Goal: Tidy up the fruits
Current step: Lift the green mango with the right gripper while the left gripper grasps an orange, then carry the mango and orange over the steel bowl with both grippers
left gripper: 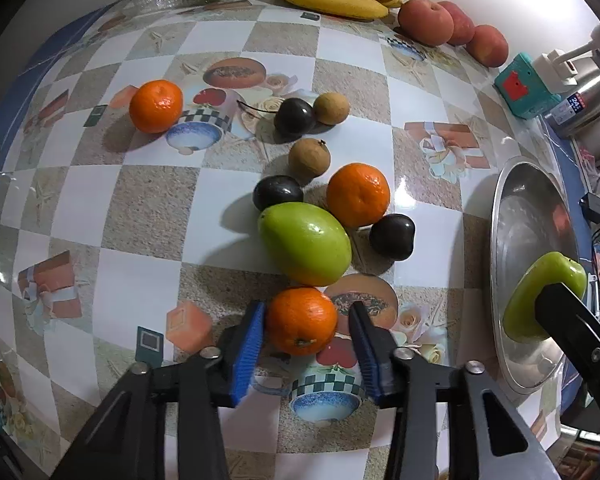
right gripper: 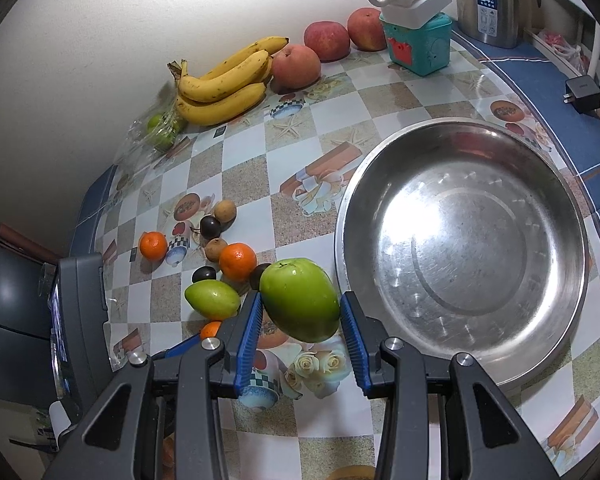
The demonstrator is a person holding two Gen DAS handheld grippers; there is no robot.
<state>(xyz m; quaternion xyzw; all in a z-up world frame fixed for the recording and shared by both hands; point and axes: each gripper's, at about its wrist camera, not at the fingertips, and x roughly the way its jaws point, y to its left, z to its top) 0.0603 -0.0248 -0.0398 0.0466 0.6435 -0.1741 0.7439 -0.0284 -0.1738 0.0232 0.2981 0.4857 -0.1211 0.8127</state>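
Observation:
My left gripper [left gripper: 306,322] stands around an orange tangerine [left gripper: 301,321] on the table; the left pad touches it, a small gap shows at the right pad. Just beyond lie a green mango [left gripper: 304,243], another tangerine [left gripper: 358,195], dark plums [left gripper: 392,236] and brown longans [left gripper: 309,157]. My right gripper [right gripper: 300,320] is shut on a second green mango [right gripper: 299,299], held above the table beside the empty steel bowl [right gripper: 460,248]. That mango also shows in the left wrist view [left gripper: 540,296] over the bowl's rim [left gripper: 500,216].
Bananas [right gripper: 224,80], red apples [right gripper: 326,40] and a bag of green fruit [right gripper: 162,130] line the wall. A teal box [right gripper: 418,44] with a power strip, a steel kettle [right gripper: 490,0] and a charger [right gripper: 584,94] stand behind the bowl. A third tangerine [left gripper: 156,106] lies apart, left.

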